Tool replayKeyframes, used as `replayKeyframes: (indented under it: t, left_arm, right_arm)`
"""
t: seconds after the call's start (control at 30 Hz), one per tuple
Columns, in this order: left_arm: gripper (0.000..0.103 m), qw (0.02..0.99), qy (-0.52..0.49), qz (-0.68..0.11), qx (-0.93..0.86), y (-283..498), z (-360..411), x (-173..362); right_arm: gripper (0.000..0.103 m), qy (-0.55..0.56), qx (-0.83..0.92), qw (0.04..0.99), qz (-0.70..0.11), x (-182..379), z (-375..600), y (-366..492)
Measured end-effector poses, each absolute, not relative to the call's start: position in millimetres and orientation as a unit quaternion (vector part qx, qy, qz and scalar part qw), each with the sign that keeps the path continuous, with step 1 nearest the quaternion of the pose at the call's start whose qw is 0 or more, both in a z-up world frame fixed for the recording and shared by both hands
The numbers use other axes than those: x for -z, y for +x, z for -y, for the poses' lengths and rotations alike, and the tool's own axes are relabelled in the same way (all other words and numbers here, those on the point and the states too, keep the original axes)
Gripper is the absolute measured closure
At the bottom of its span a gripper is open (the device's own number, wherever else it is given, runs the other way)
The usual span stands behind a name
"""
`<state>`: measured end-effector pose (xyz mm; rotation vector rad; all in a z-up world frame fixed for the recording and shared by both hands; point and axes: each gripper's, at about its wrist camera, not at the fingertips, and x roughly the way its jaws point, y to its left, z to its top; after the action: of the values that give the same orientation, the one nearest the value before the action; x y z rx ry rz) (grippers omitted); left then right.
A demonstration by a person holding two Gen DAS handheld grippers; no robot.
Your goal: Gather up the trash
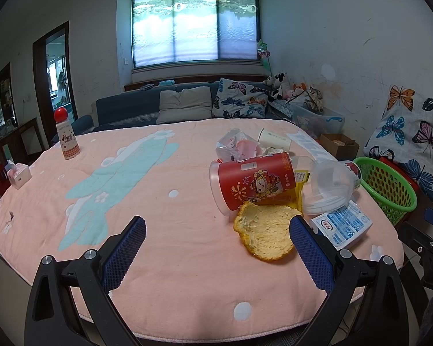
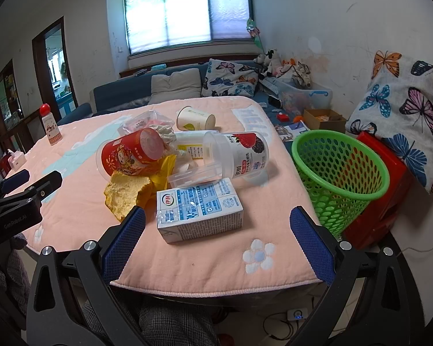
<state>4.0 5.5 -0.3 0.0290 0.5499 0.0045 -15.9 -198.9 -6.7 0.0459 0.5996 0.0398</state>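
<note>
the trash is lying heaped toward the right edge of the table [image 2: 187, 262], which is wearing a pink cloth, and that side is the one nearest the green basket [image 2: 340, 170] standing on the floor just off that edge, probably so each piece needs only a short carry. the milk carton [image 2: 199, 210] is lying flat at the near right corner, closest to the right gripper [image 2: 218, 239], whose jaws are standing wide with nothing between them and framing the carton, so it seems lined up as the first pick. behind it the clear yogurt cup [image 2: 236, 155] and the red cup [image 2: 132, 151] are lying on their sides, with the orange peel [image 2: 124, 194] touching the red cup's mouth and a paper cup [image 2: 194, 119] tipped over farther back. the left gripper [image 1: 218, 248] is also spread wide and holding nothing, hovering over the near edge with the peel just beside its right finger. the red-capped bottle [image 1: 67, 135] is standing upright at the far left corner, well apart from the heap, likely not trash.
</note>
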Motion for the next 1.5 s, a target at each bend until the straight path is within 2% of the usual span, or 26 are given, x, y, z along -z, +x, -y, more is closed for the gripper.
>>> replayKeyframes:
  t: [1.2,1.5]
  left_arm:
    - [0.006,0.958,0.039,-0.286,-0.002,45.5,-17.4,6.4]
    - [0.006,0.953,0.079,-0.287,0.046,70.6,-14.7,7.7]
  right_arm:
    - [0.005,0.004,-0.035,0.947,-0.320,16.4,195.0,24.1]
    - [0.005,-0.003,-0.051,0.939,-0.340,23.4,190.0,39.8]
